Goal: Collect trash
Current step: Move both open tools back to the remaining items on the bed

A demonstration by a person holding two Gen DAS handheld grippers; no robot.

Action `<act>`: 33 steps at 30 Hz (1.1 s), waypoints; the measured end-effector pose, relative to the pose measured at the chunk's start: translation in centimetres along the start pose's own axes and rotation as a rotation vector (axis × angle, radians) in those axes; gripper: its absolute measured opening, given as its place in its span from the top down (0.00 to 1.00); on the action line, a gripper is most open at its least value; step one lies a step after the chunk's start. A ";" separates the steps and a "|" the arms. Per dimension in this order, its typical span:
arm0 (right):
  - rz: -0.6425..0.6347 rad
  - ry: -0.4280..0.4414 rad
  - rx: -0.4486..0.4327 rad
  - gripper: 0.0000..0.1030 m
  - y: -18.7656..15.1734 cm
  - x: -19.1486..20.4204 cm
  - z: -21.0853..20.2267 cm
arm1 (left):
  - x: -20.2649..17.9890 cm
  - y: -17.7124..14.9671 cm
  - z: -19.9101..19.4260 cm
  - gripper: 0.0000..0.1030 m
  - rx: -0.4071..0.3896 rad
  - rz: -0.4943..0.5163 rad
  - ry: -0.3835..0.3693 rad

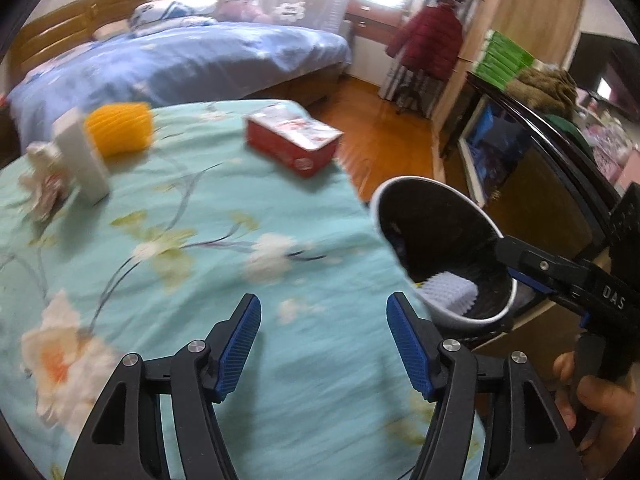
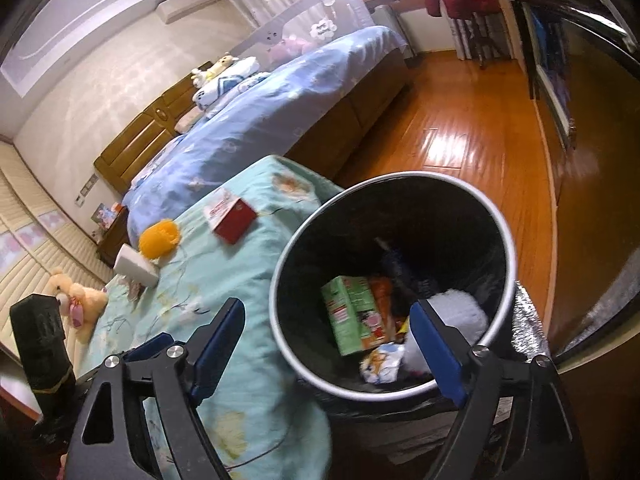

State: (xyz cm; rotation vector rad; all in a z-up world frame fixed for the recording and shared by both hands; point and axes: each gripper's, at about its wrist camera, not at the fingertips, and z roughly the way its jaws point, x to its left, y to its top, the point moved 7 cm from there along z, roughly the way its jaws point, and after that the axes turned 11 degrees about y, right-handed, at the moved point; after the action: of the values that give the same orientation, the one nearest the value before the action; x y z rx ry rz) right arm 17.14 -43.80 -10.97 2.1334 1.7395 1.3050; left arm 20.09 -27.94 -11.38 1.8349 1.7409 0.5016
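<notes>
a round black trash bin with a pale metal rim [image 2: 394, 288] stands at the corner of a table draped in a turquoise floral cloth [image 2: 224, 308]. inside it lie a green printed carton [image 2: 350, 318], an orange wrapper [image 2: 380, 292], a small crumpled white packet with cartoon print [image 2: 380, 362] and a pale lilac fluffy piece [image 2: 460, 312], all piled at the bottom on a dark liner.

the right gripper [image 2: 328, 344] hangs over the near rim of the bin, its blue-padded fingers [image 2: 436, 354] spread wide and holding nothing. the left gripper [image 1: 324, 346] hovers above the cloth just beside the bin, its blue ribbed fingers [image 1: 240, 348] also spread wide and empty.

still on the cloth, well apart from the bin: a red and white flat box [image 1: 294, 140], a yellow-orange ruffled ball [image 1: 120, 128], a white rectangular block [image 1: 82, 156] just beside it, and a crumpled white wrapper [image 1: 38, 184] at the block's far side.

the right wrist view alone looks down into the bin and shows its contents clearly; it also shows a cream teddy bear [image 2: 82, 304] at the far edge of the table. the left wrist view sees the bin tilted from the side (only the lilac piece shows within), and it alone shows the right gripper's black arm crossing the bin's rim, with the person's hand [image 1: 600, 408] gripping its handle. both views take in a bed with a blue cover [image 1: 172, 60] behind the table and a glossy wooden floor [image 2: 460, 140].
</notes>
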 end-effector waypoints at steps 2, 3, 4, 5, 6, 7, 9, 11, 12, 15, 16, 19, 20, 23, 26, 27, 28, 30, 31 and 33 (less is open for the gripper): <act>-0.013 0.009 0.007 0.16 -0.2 0.9 0.5 | 1.2 -0.2 -0.3 0.37 0.002 -0.020 0.013; -0.018 0.013 0.009 0.16 -0.4 1.3 0.7 | 2.0 -0.4 -0.6 0.37 0.000 -0.031 0.027; -0.022 0.022 0.012 0.16 -0.5 1.7 0.9 | 2.5 -0.5 -0.8 0.37 -0.002 -0.038 0.034; -0.026 0.031 0.018 0.16 -0.7 2.2 1.3 | 3.1 -0.6 -1.1 0.37 -0.005 -0.050 0.043; -0.031 0.037 0.023 0.16 -0.8 2.7 1.5 | 3.7 -0.6 -1.2 0.37 -0.006 -0.058 0.049; -0.038 0.044 0.027 0.15 -0.9 3.1 1.8 | 4.2 -0.6 -1.3 0.37 -0.009 -0.071 0.056; -0.054 0.055 0.037 0.14 -1.1 4.0 2.4 | 5.3 -0.8 -1.9 0.35 -0.015 -0.098 0.067; -0.070 0.071 0.046 0.14 -1.4 4.9 3.1 | 6.7 -0.7 -2.2 0.33 -0.021 -0.125 0.081; -0.077 0.076 0.048 0.14 -1.4 5.2 3.4 | 7.3 -0.7 -2.3 0.33 -0.022 -0.133 0.086; -0.103 0.082 0.062 0.13 -1.4 6.1 4.3 | 8.6 -0.7 -2.5 0.33 -0.021 -0.154 0.103; -0.107 0.084 0.064 0.13 -1.5 6.4 4.5 | 9.0 -0.6 -2.4 0.33 -0.022 -0.159 0.108; -0.126 0.089 0.070 0.13 -1.2 7.1 5.3 | 9.9 -0.5 -2.4 0.33 -0.021 -0.171 0.122; -0.133 0.087 0.070 0.13 -1.1 7.3 5.5 | 10.1 -0.5 -2.4 0.33 -0.021 -0.176 0.126; -0.155 0.081 0.071 0.13 -0.6 7.8 6.4 | 10.6 -0.2 -2.1 0.33 -0.014 -0.183 0.135; -0.185 0.069 0.072 0.13 0.1 8.1 7.3 | 11.3 0.4 -1.5 0.33 -0.010 -0.189 0.151; -0.195 0.064 0.073 0.13 0.3 8.2 7.5 | 11.5 0.6 -1.3 0.33 -0.008 -0.191 0.155; -0.208 0.060 0.074 0.13 0.6 8.3 7.9 | 11.7 0.9 -1.0 0.33 -0.008 -0.195 0.162; -0.231 0.049 0.076 0.13 1.3 8.3 8.7 | 12.2 1.4 -0.7 0.33 -0.011 -0.202 0.175; -0.241 0.039 0.081 0.13 1.6 8.3 9.2 | 12.5 1.8 -0.4 0.33 -0.012 -0.207 0.181; -0.259 0.031 0.092 0.13 2.3 8.5 10.2 | 13.0 2.4 0.0 0.33 -0.013 -0.220 0.188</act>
State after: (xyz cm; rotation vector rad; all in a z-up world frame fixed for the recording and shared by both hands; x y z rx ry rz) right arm 25.35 -33.18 -11.49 1.8584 2.0432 1.2173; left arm 23.15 -15.09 -11.26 1.6046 2.0305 0.6098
